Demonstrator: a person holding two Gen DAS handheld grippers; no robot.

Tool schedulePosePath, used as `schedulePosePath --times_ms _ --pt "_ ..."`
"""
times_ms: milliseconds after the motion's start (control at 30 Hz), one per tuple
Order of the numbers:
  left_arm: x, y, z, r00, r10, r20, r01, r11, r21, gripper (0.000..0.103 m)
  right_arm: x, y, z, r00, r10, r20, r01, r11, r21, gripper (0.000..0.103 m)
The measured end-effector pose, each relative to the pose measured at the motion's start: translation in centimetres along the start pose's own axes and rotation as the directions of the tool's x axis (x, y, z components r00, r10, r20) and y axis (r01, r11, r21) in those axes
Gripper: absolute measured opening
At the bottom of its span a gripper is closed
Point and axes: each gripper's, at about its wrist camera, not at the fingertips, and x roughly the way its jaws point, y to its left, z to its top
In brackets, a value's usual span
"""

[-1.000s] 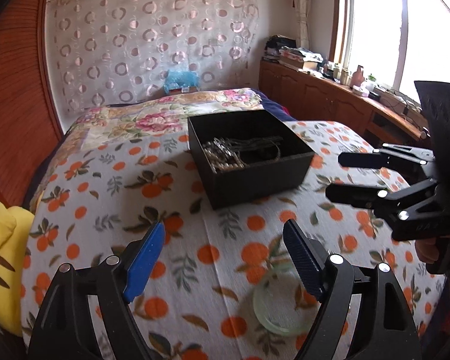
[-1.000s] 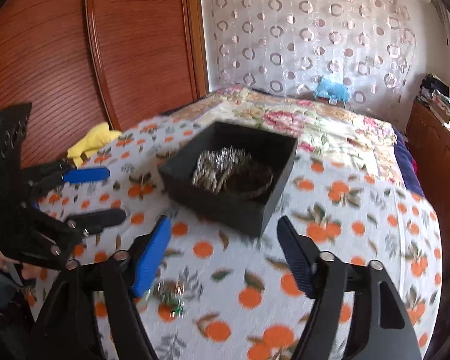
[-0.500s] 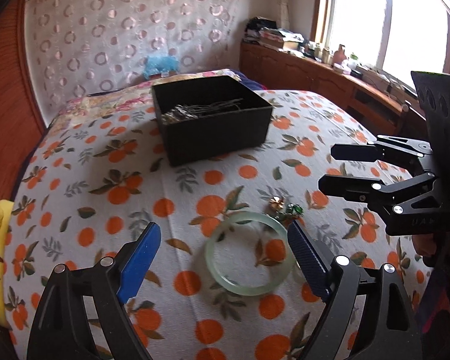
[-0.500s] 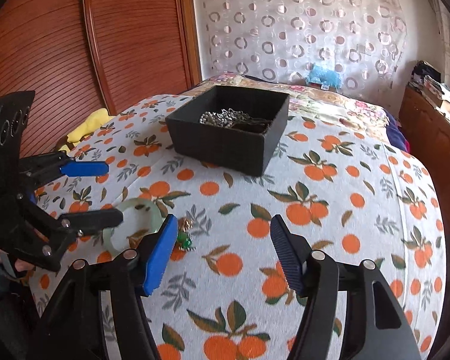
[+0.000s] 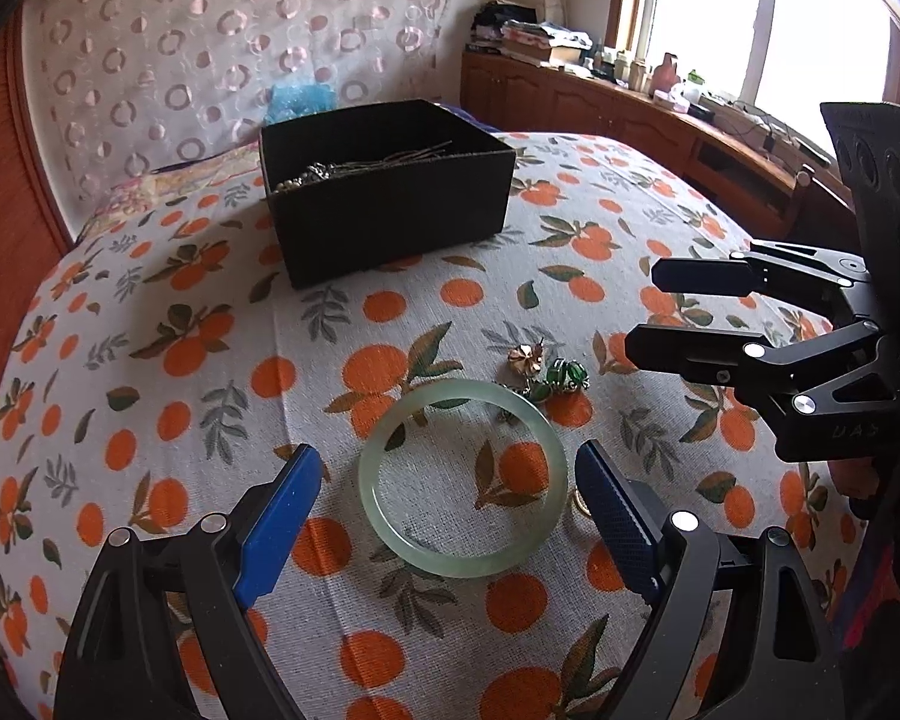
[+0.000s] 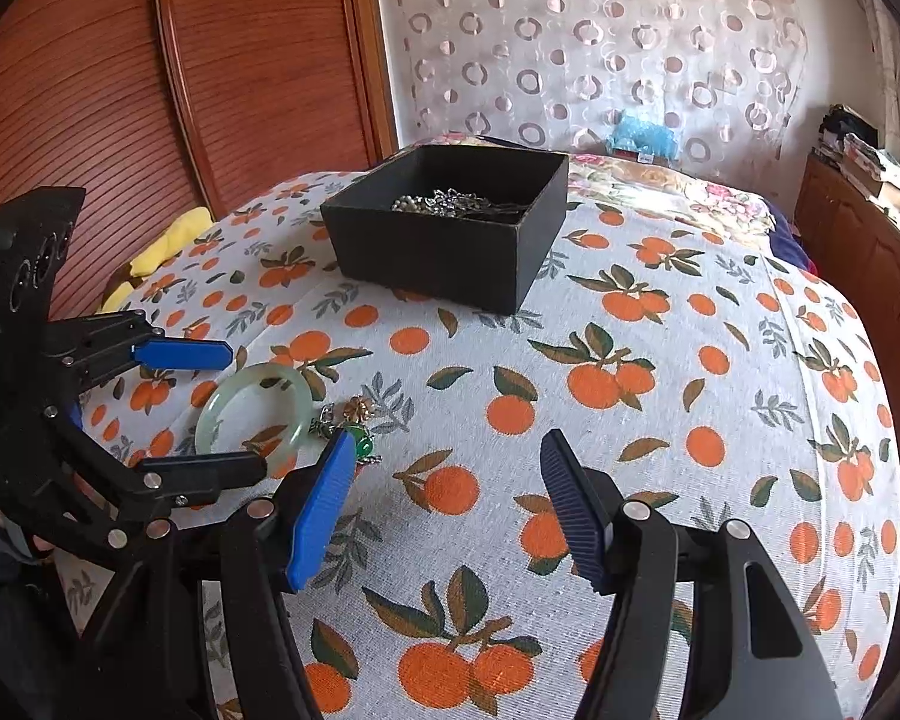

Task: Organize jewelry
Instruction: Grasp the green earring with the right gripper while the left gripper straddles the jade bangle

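**Jade bangle framed by the spread left fingers**

The left gripper (image 5: pixel 449 489) is held low over the orange-print cloth (image 5: pixel 168 360) with its jaws spread wide, nothing being clamped. A pale green bangle (image 5: pixel 463 564) lies flat on the cloth between the two fingers; whether either pad touches its rim cannot be told. Just beyond the bangle, against its far edge, a small cluster of jewelry is seen: a gold-coloured flower piece (image 5: pixel 525 357) and a green bead charm (image 5: pixel 564 373) (fine details are too small to make out). A small gold ring (image 5: pixel 581 502) is partly hidden beside the right-hand finger.

The right gripper (image 6: pixel 444 495) is likewise parted and empty, held above bare cloth just beside the charm cluster; its blue pad overlaps the green beads in the right wrist view.

Farther back, well apart from the bangle, a black box (image 5: pixel 390 222) stands on the cloth, with silver chains (image 6: pixel 444 202) lying inside it.
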Motion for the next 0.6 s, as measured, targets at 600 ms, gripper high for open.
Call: schedulePosePath --times_ms 600 --pt "-1.4 1.2 -0.6 0.999 0.006 0.047 -0.005 1.0 -0.024 0.069 1.9 2.6 0.4 0.998 0.04 -0.052 -0.044 0.996 -0.078 0.05"
